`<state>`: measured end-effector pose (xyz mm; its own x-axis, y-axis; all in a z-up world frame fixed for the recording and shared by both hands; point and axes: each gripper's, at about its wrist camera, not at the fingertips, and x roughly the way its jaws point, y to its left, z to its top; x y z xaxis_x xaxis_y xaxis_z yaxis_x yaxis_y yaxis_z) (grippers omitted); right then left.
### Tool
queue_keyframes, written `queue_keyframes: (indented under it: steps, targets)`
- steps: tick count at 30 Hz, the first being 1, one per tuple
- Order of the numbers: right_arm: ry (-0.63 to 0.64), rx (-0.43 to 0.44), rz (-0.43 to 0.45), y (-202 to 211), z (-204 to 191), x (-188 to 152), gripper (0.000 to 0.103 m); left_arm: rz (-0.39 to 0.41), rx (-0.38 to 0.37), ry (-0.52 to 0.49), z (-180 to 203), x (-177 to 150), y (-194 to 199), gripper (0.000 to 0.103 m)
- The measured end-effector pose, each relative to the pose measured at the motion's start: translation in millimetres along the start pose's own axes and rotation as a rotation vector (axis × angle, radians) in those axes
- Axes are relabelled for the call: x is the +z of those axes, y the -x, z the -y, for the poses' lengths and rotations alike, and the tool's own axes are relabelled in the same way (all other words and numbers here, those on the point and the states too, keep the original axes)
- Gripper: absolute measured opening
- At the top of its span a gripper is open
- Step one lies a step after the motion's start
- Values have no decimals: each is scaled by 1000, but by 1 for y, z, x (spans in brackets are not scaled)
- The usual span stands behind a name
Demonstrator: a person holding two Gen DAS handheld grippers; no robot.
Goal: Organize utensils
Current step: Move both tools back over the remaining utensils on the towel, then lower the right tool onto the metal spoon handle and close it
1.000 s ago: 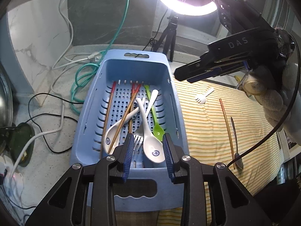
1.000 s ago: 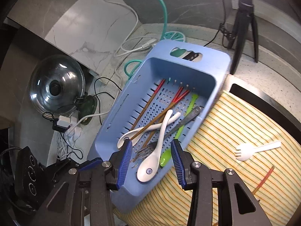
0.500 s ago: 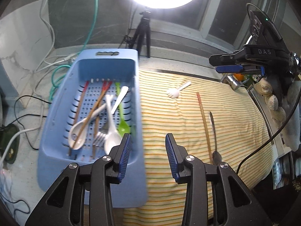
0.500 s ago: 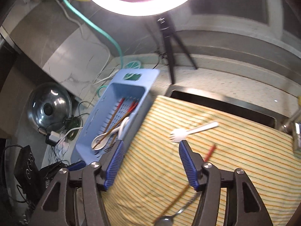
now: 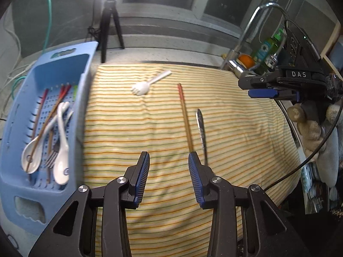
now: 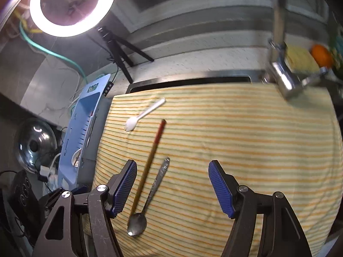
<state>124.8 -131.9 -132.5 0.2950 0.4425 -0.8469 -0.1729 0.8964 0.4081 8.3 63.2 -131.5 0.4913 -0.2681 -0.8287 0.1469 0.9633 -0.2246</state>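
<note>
On the striped cloth (image 5: 235, 150) lie a white plastic fork (image 5: 141, 88) (image 6: 131, 124), a red-tipped chopstick (image 5: 185, 115) (image 6: 152, 158) and a metal spoon (image 5: 201, 132) (image 6: 150, 197). At the left, the blue basket (image 5: 12, 128) (image 6: 70, 150) holds white ceramic spoons (image 5: 61, 167), chopsticks, a metal fork and a green utensil. My left gripper (image 5: 169, 160) hovers open and empty over the cloth, just short of the chopstick's near end. My right gripper (image 6: 172, 165) (image 5: 257, 91) is above the chopstick and spoon; its jaws are opening and touch nothing.
A faucet (image 5: 253, 27) rises at the cloth's far right, with an orange (image 5: 246, 61) and a green bottle (image 5: 265, 49) behind it. A ring light (image 6: 70, 6) on a tripod (image 5: 109, 21) stands at the back. A steel pot lid (image 6: 34, 145) and cables lie left of the basket.
Both grippers have swung right, from over the blue basket to over the striped cloth. The right jaws have spread wider. The utensils on the cloth have not moved.
</note>
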Motion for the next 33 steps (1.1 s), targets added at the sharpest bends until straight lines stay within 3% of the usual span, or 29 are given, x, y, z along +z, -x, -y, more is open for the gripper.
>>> queue_keyframes:
  steps: [12, 22, 28, 33]
  targets:
    - [-156, 109, -3, -7, 23, -23, 65, -72, -18, -48, 8, 9, -23, 36]
    - [-195, 164, -74, -25, 19, -37, 45, -116, -77, -104, 22, 14, -37, 36]
    - [-202, 216, -118, -38, 13, -39, 42, -139, -110, -161, 38, 5, -36, 36]
    - [-200, 277, -178, -51, 11, -40, 36, -139, -102, -134, 41, -12, -28, 36]
